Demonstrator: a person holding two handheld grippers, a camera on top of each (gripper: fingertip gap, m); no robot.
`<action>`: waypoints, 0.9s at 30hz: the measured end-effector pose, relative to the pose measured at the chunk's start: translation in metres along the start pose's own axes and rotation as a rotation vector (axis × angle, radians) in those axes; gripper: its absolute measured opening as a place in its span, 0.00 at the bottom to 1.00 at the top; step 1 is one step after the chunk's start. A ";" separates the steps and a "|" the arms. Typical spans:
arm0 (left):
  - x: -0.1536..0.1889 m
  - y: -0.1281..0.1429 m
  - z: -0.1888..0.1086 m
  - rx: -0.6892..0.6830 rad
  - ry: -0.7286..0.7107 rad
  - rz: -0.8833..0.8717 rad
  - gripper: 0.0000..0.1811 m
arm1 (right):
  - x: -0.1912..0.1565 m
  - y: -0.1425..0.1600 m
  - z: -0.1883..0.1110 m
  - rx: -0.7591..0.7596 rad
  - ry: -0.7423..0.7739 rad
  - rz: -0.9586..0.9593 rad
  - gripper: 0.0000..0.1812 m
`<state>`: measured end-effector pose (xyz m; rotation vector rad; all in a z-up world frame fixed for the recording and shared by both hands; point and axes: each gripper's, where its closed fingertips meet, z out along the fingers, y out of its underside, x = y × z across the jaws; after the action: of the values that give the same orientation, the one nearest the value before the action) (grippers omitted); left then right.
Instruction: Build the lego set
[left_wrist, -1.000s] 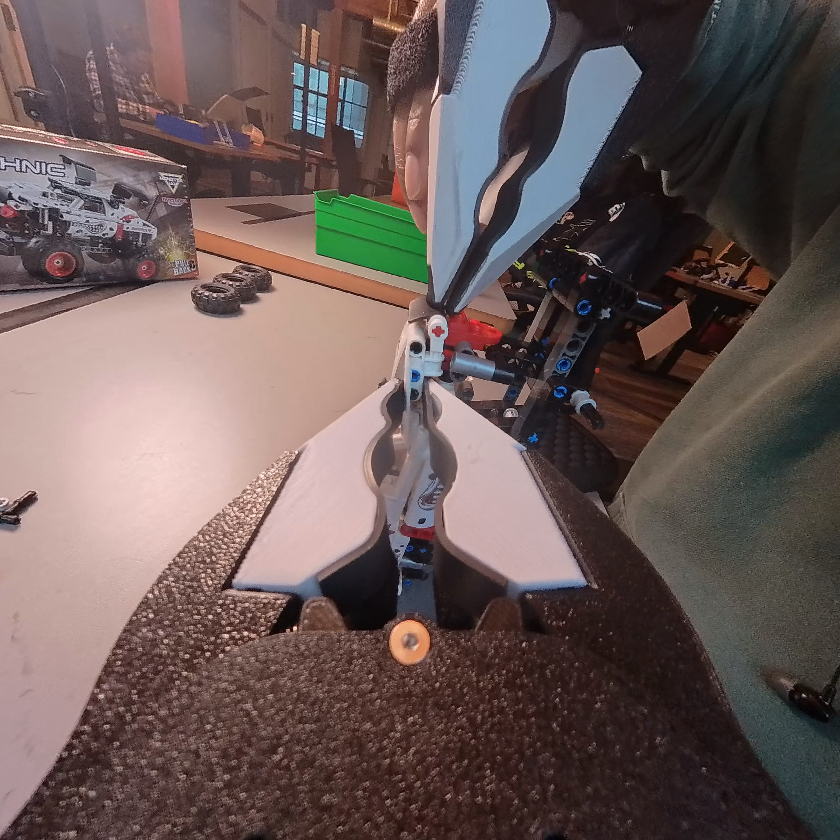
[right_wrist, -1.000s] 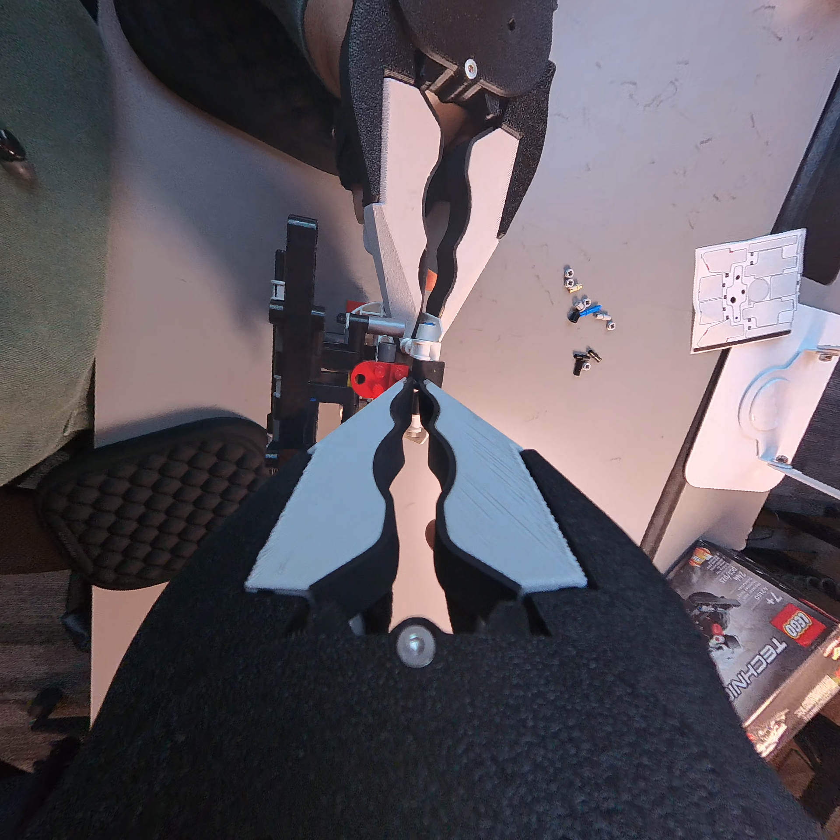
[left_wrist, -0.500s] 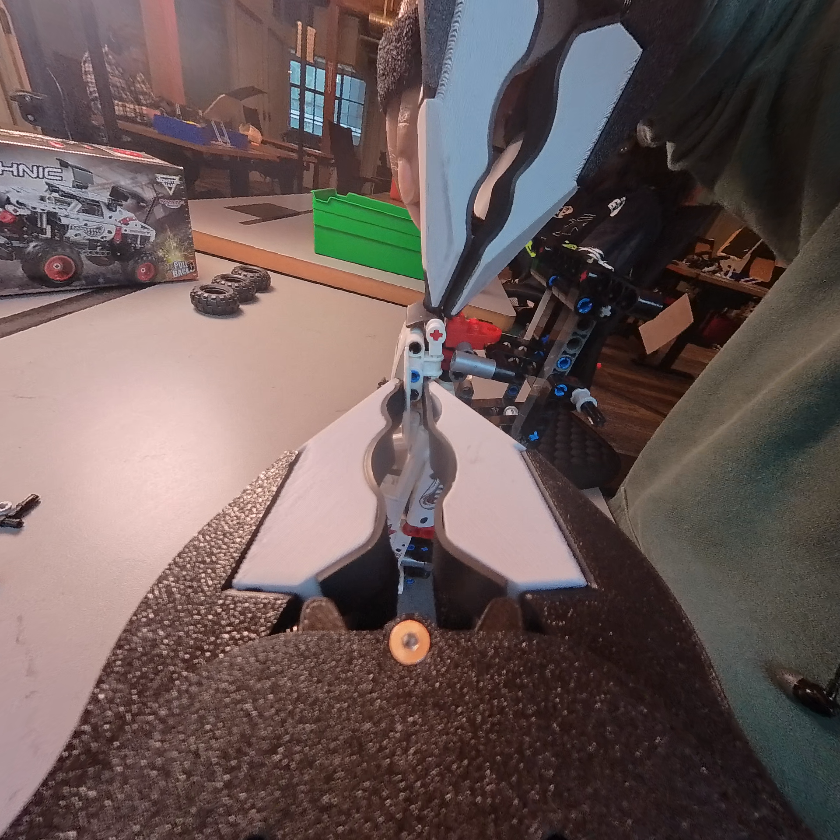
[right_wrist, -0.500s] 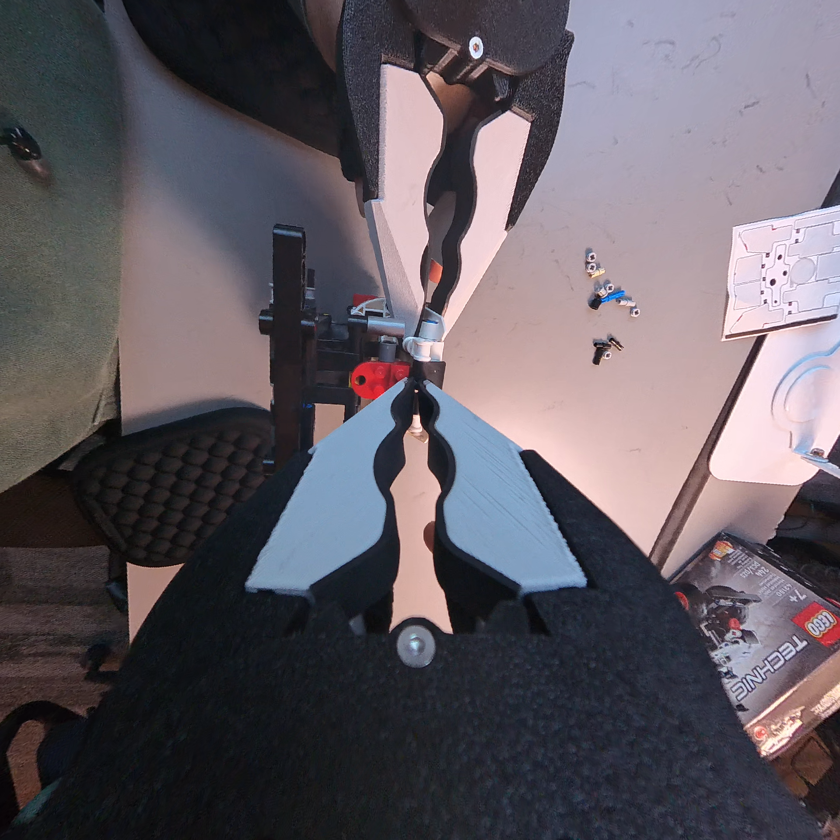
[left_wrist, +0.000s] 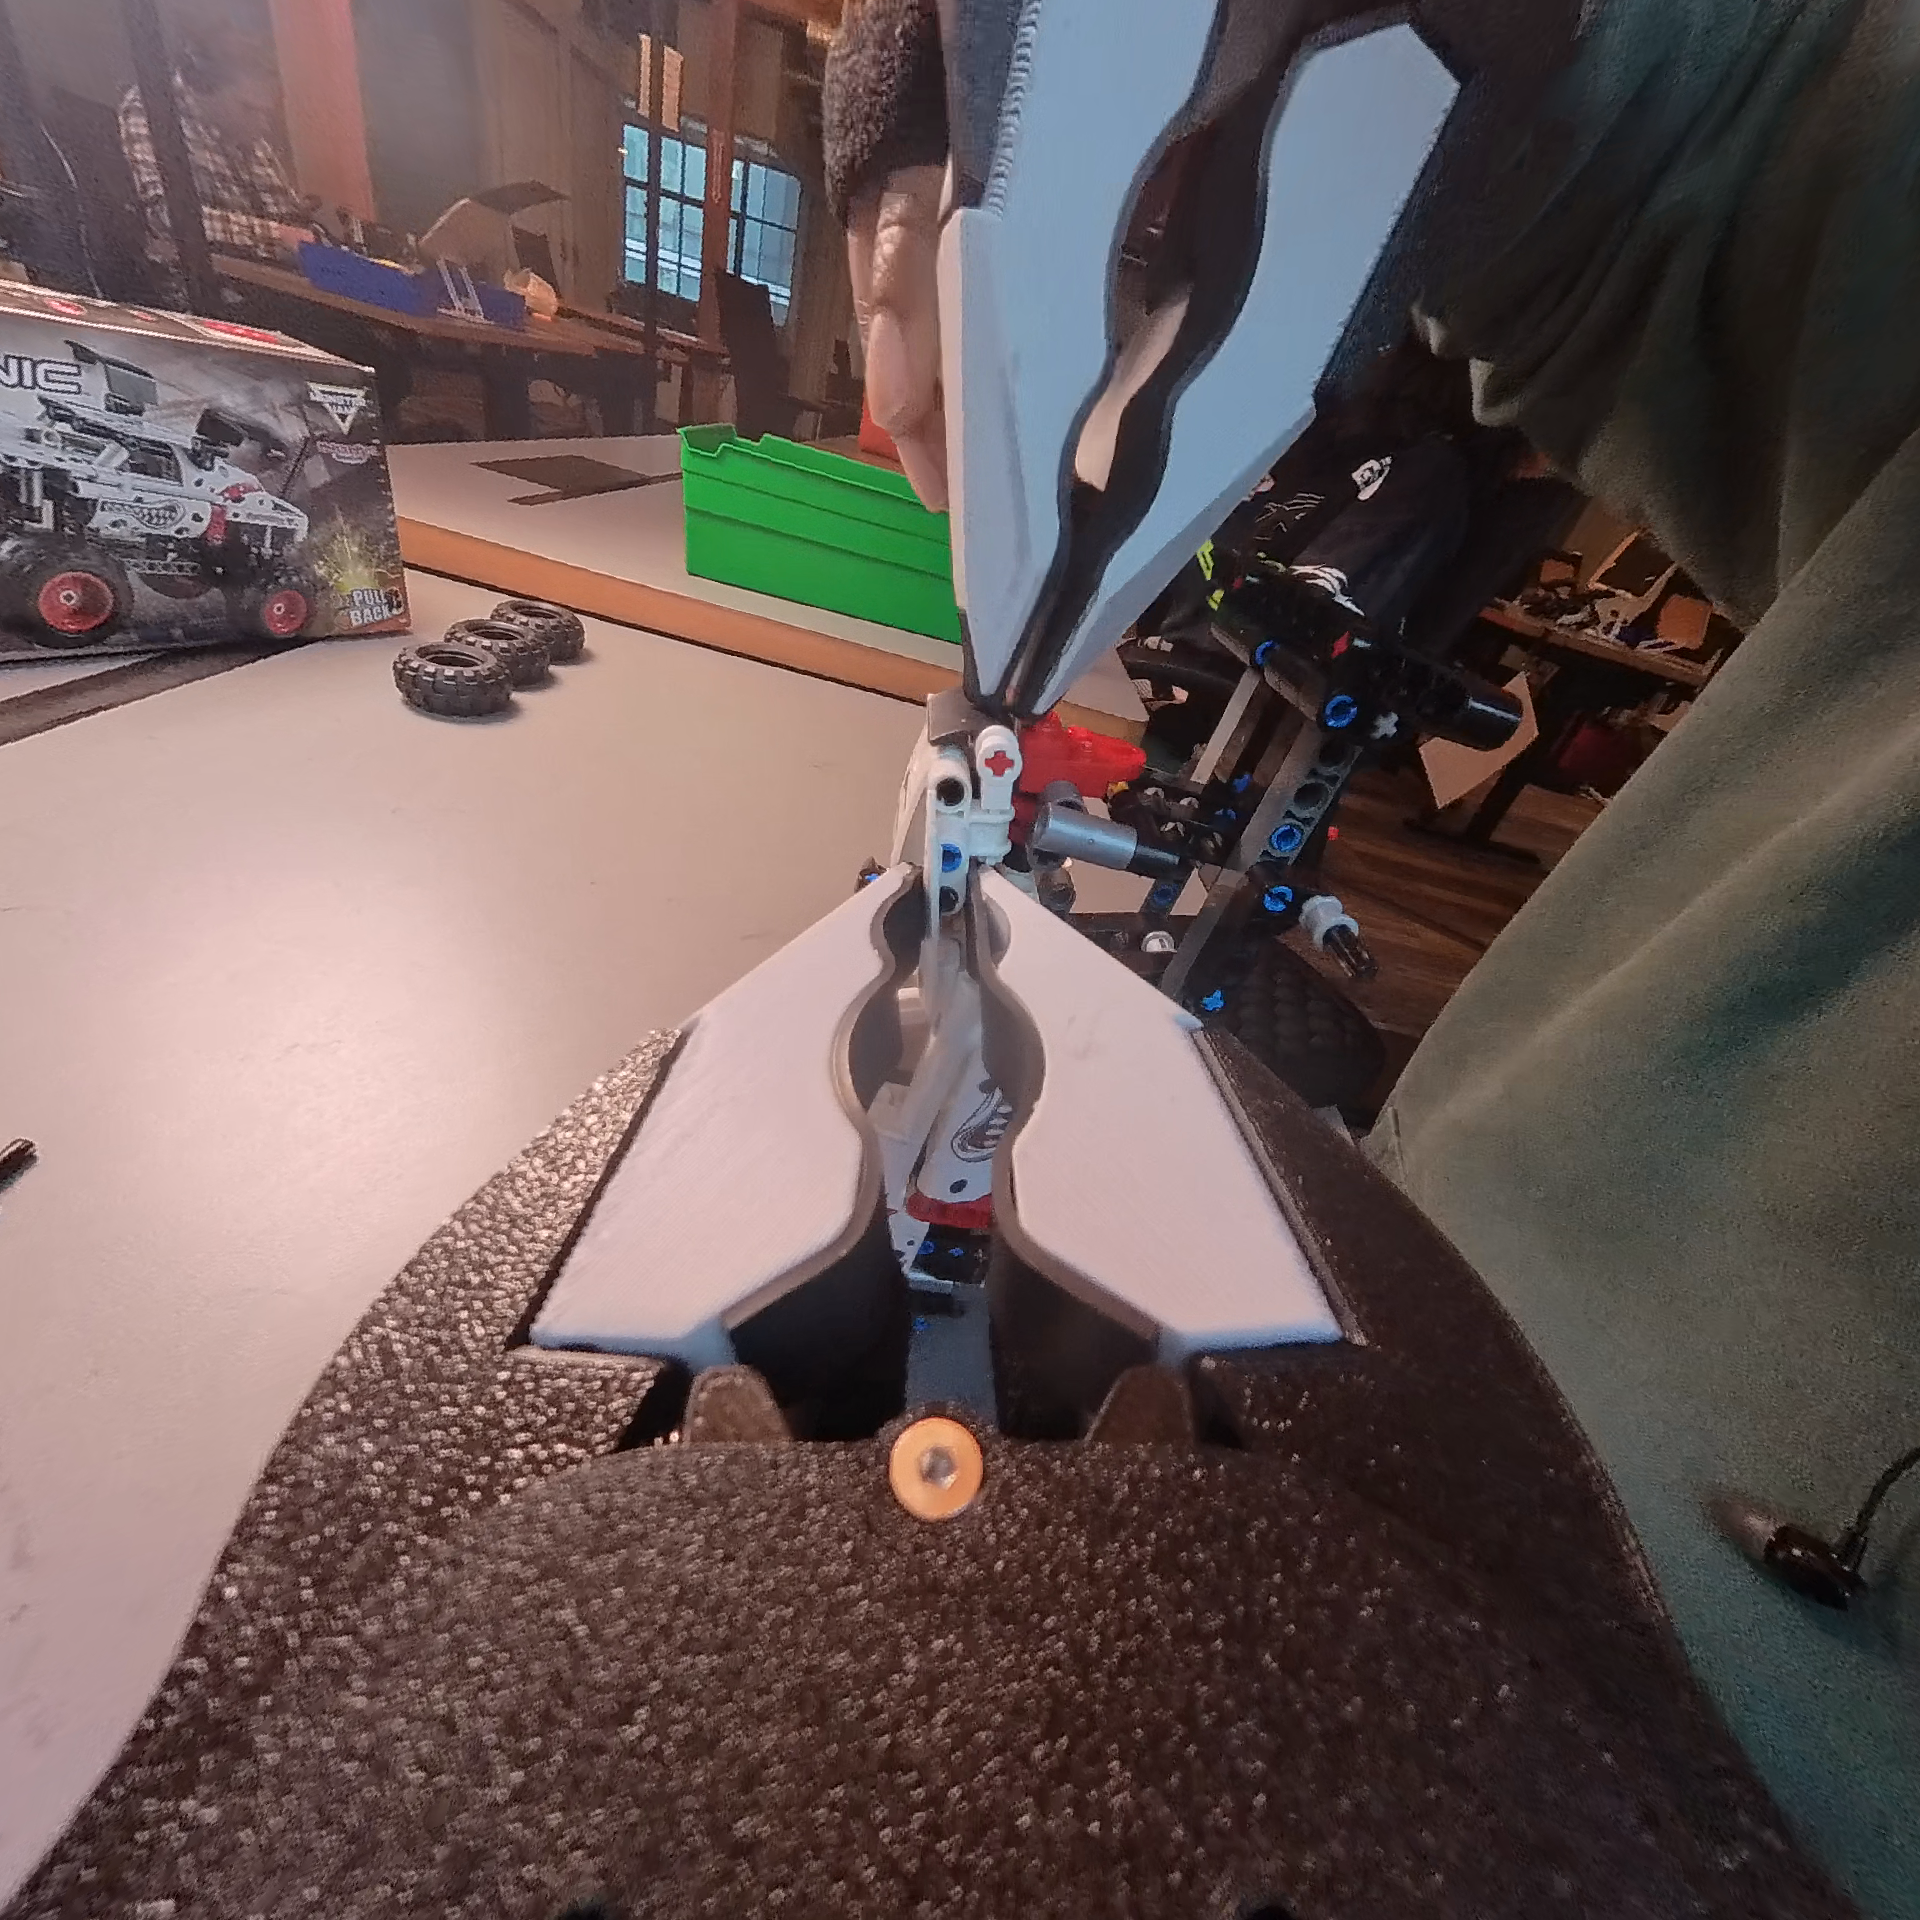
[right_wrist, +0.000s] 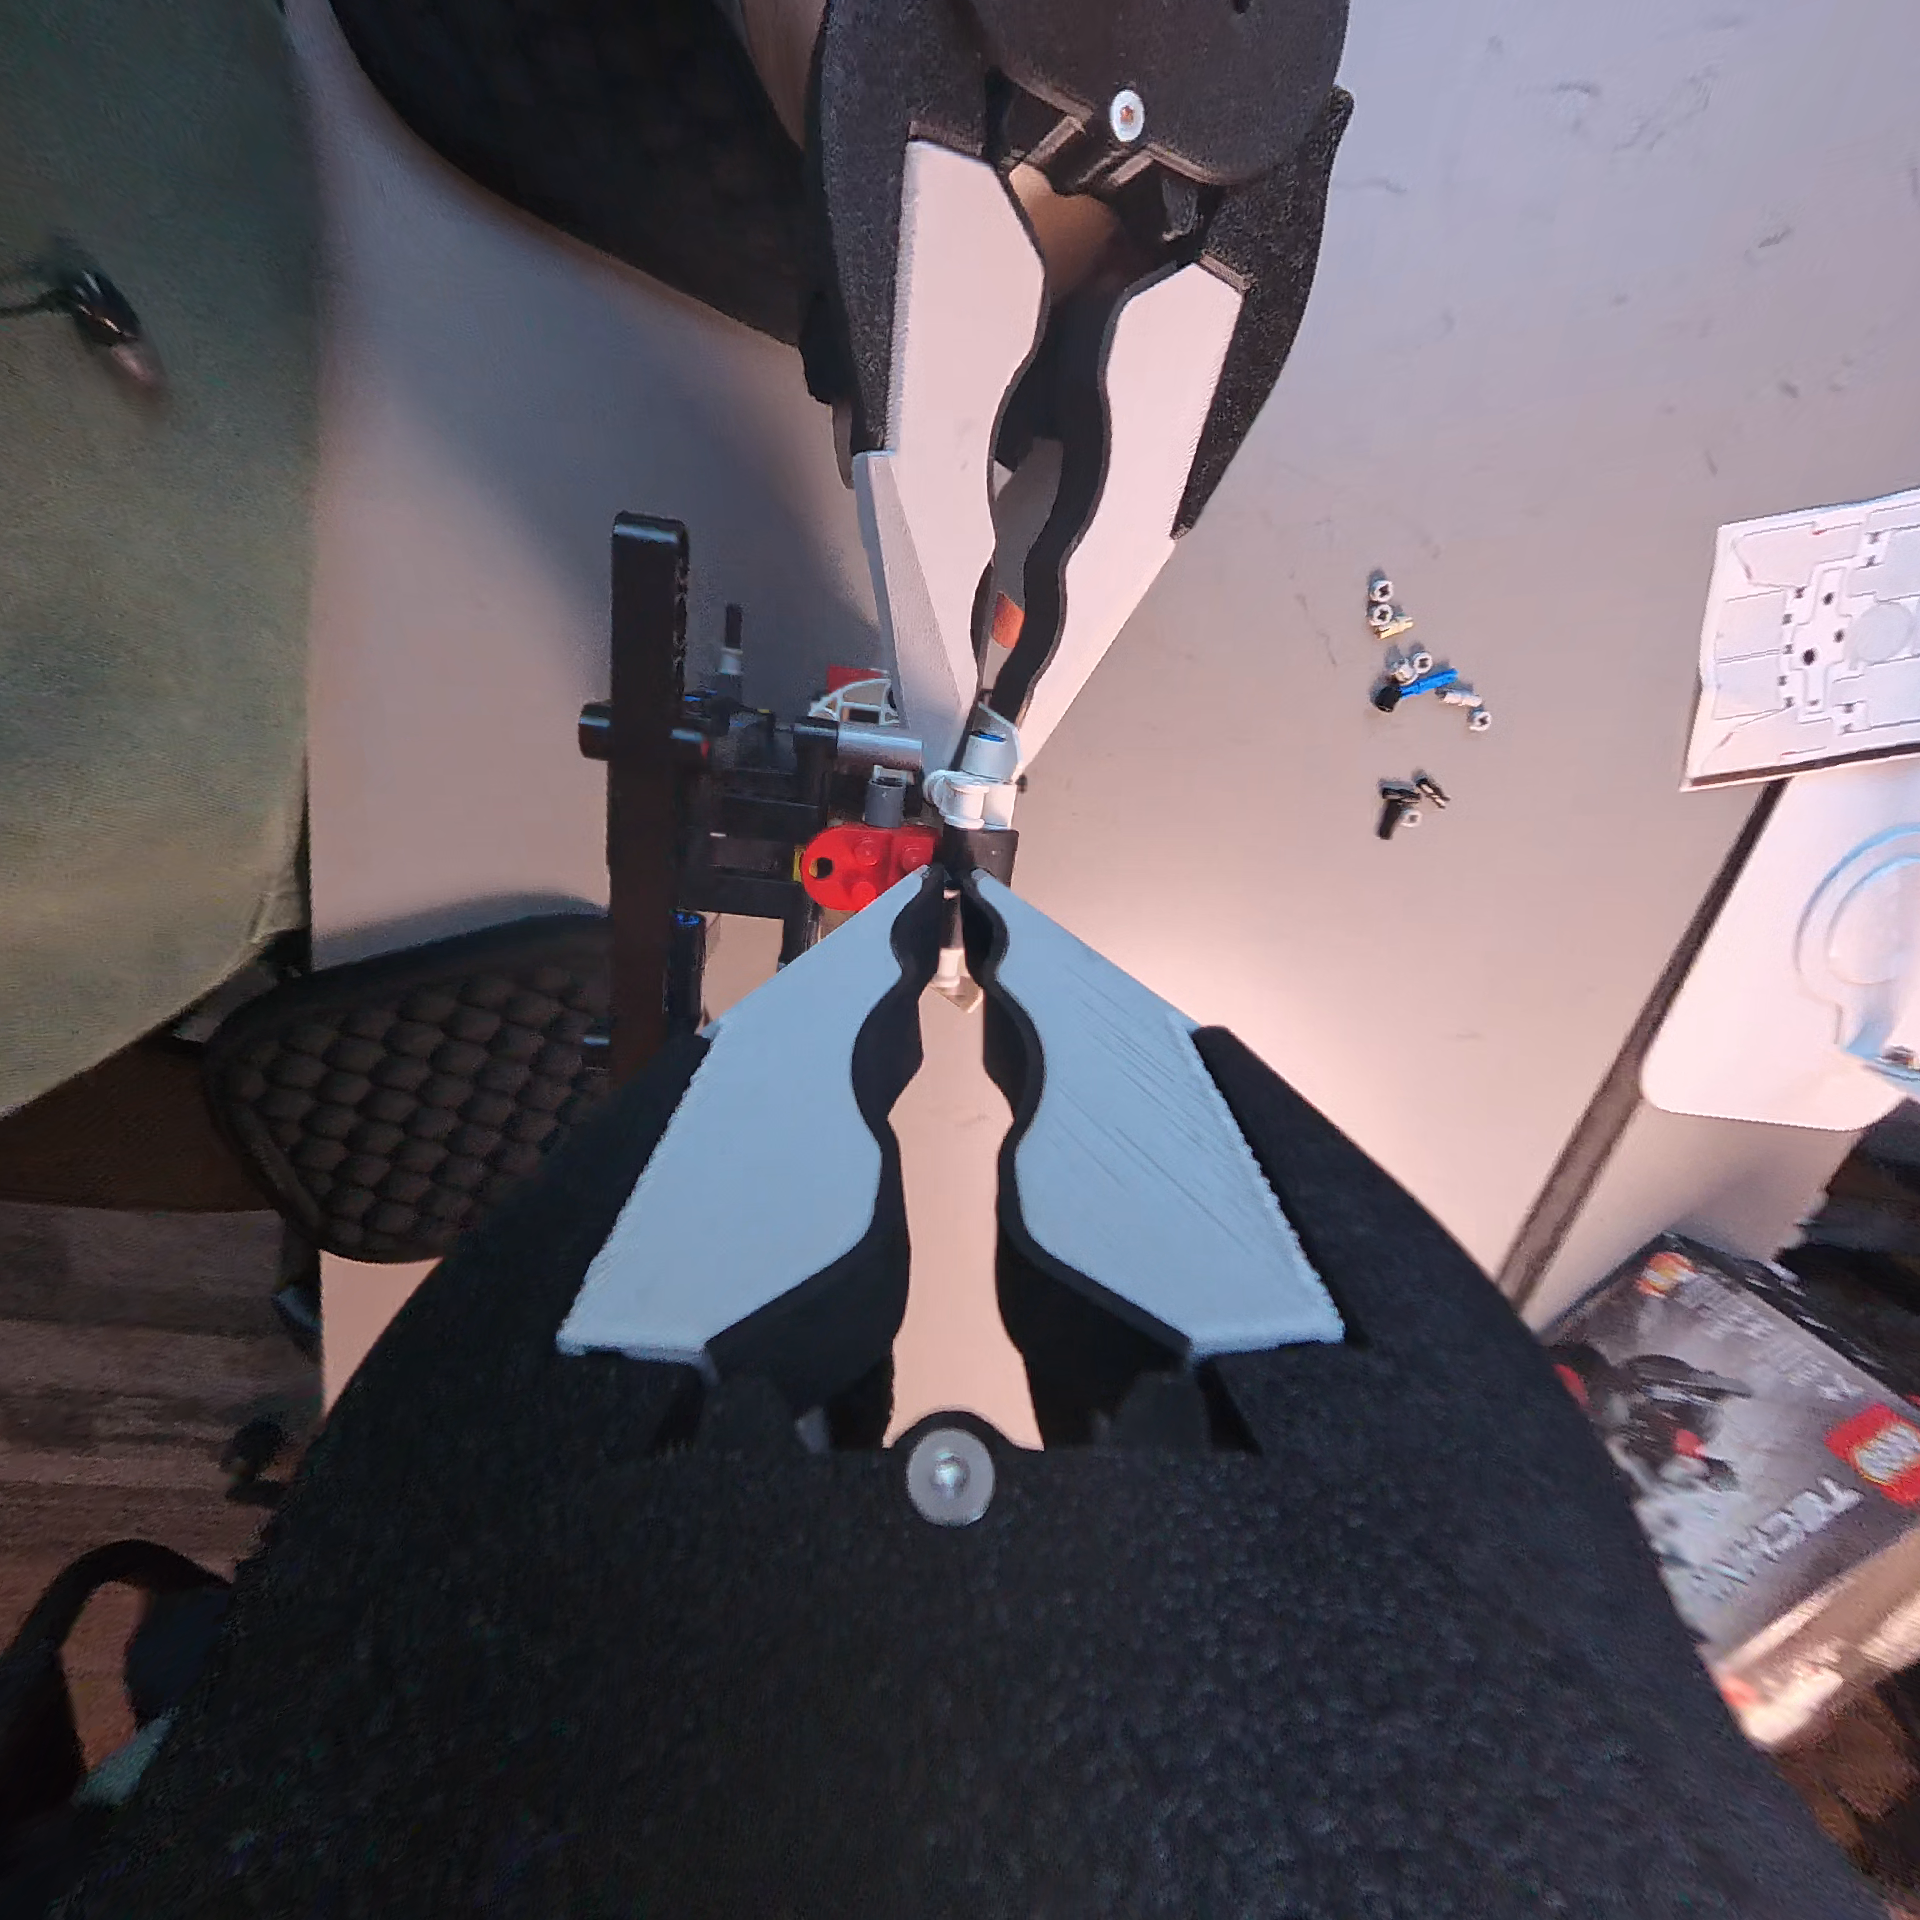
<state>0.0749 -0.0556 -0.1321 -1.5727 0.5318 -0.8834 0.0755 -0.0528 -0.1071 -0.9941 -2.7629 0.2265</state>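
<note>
The partly built lego truck (left_wrist: 1081, 821) has a black frame (right_wrist: 649, 779), a red piece (right_wrist: 862, 862) and white panels, and is held above the grey table (left_wrist: 312, 935). My left gripper (left_wrist: 951, 894) is shut on its white panel (left_wrist: 961, 1091). It also shows in the right wrist view (right_wrist: 971, 738), reaching in from above. My right gripper (right_wrist: 951, 883) is shut on a small dark grey piece (left_wrist: 956, 717) at the model's top end. It shows in the left wrist view (left_wrist: 1003, 701), pointing down. The two grippers' tips nearly meet.
The lego box (left_wrist: 187, 499), three black tyres (left_wrist: 488, 655) and a green bin (left_wrist: 810, 530) stand farther off on the table. Small loose pieces (right_wrist: 1423, 686) and a sticker sheet (right_wrist: 1818, 634) lie to the right. A black chair seat (right_wrist: 416, 1081) and a person's green sleeve (left_wrist: 1714, 935) are close by. The tips of both grippers are at nearly the same place.
Both grippers keep their hold on the model. The right wrist view has shifted slightly, so the loose pieces and sticker sheet sit farther right in it.
</note>
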 end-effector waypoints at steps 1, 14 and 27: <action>0.000 0.000 0.000 -0.001 0.000 0.002 0.03 | 0.000 0.000 -0.001 0.027 -0.025 0.033 0.02; 0.000 0.000 0.000 0.002 -0.001 0.004 0.03 | 0.005 -0.008 -0.008 0.111 -0.079 0.085 0.03; -0.001 0.000 0.000 -0.005 -0.019 0.021 0.02 | 0.003 -0.005 0.003 -0.034 -0.166 0.128 0.00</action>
<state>0.0739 -0.0551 -0.1328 -1.5757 0.5361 -0.8515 0.0698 -0.0552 -0.1089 -1.2150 -2.8605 0.2949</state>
